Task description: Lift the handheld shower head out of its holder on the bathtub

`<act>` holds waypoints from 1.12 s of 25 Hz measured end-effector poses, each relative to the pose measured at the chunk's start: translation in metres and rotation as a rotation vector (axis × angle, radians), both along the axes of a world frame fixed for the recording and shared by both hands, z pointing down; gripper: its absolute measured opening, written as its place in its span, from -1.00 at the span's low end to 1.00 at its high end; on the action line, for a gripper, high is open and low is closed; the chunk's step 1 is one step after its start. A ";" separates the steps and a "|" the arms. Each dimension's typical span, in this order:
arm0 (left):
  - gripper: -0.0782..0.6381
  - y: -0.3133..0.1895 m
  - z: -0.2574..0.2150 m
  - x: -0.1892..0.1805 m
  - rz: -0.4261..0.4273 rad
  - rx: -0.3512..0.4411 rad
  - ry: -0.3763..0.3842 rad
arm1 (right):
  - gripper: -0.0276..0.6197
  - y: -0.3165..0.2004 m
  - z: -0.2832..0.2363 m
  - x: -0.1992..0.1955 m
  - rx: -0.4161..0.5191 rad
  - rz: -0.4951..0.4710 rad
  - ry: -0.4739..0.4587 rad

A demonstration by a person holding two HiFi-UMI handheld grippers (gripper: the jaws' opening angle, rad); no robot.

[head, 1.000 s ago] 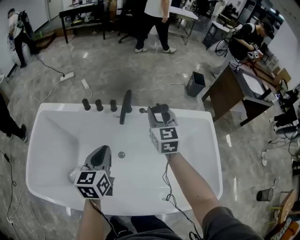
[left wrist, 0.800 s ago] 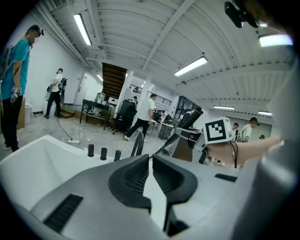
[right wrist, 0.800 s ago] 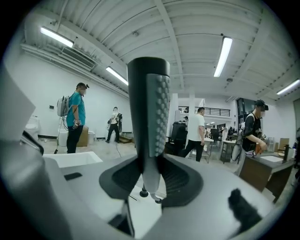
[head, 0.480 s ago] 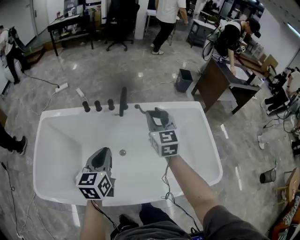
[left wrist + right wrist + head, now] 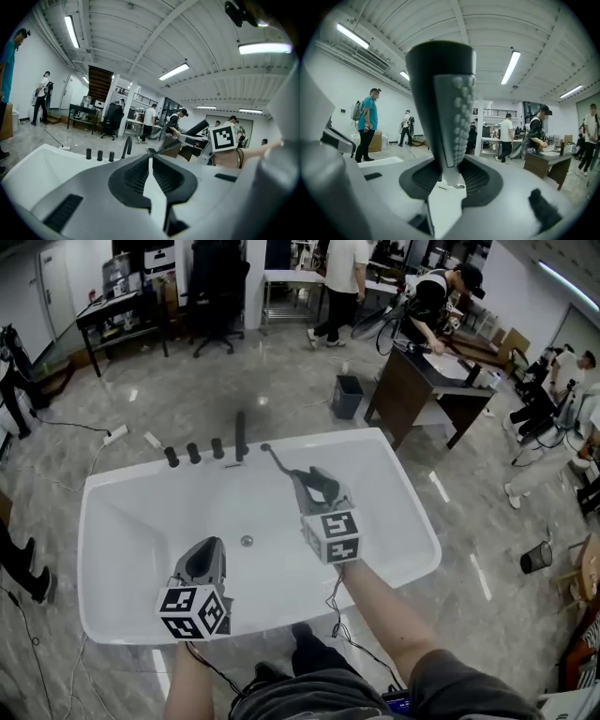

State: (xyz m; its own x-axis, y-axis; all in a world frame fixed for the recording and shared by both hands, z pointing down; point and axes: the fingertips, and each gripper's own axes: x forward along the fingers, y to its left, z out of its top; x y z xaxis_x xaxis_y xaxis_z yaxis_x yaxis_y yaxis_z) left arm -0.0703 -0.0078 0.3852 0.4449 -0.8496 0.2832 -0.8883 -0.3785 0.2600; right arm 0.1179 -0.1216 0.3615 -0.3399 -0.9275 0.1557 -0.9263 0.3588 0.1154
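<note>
A white bathtub (image 5: 419, 538) fills the head view, with a black spout (image 5: 240, 433) and three black knobs (image 5: 193, 454) on its far rim. My right gripper (image 5: 315, 482) hangs over the tub's far right part, shut on the handheld shower head (image 5: 320, 487). A thin dark hose (image 5: 277, 461) runs from the head back to the rim. In the right gripper view the shower head (image 5: 445, 93) stands upright between the jaws of the right gripper (image 5: 450, 168), its grey nozzle face showing. My left gripper (image 5: 199, 560) is over the tub's near left, shut and empty; the left gripper (image 5: 151, 157) shows its jaw tips meeting.
The drain (image 5: 247, 541) lies mid-tub. Beyond the tub are a dark bin (image 5: 347, 396), a wooden desk (image 5: 424, 381) with a person at it, a power strip (image 5: 113, 435) with a cable on the marble floor, and a small black bin (image 5: 536, 559) at the right.
The right gripper has drawn the shower head away from the far rim, toward me and up, and the hose now trails behind it. The left gripper rose a little.
</note>
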 end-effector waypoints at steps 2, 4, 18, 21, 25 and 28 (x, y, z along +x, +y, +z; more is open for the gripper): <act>-0.69 0.014 -0.001 -0.002 0.018 0.004 0.002 | -0.48 0.020 -0.002 -0.002 0.009 0.014 -0.010; -0.69 0.030 -0.001 -0.004 0.034 0.007 0.005 | -0.48 0.042 -0.003 -0.002 0.015 0.028 -0.024; -0.69 0.099 -0.003 0.003 0.154 0.022 0.006 | -0.48 0.158 0.020 -0.003 -0.032 0.085 -0.017; -0.69 0.107 -0.002 0.002 0.165 0.015 0.009 | -0.48 0.170 0.024 -0.003 -0.038 0.100 -0.033; -0.69 0.113 0.002 0.006 0.169 0.007 0.012 | -0.48 0.182 0.030 -0.004 -0.045 0.104 -0.050; -0.69 0.116 0.005 0.012 0.167 0.001 0.013 | -0.48 0.186 0.038 0.001 -0.061 0.108 -0.054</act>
State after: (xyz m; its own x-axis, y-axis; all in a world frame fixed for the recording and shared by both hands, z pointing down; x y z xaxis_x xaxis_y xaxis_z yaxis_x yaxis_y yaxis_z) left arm -0.0585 0.1078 0.3899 0.5836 -0.7637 0.2759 -0.8096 -0.5210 0.2704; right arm 0.1192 0.0647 0.3999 -0.2484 -0.9485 0.1967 -0.9640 0.2619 0.0454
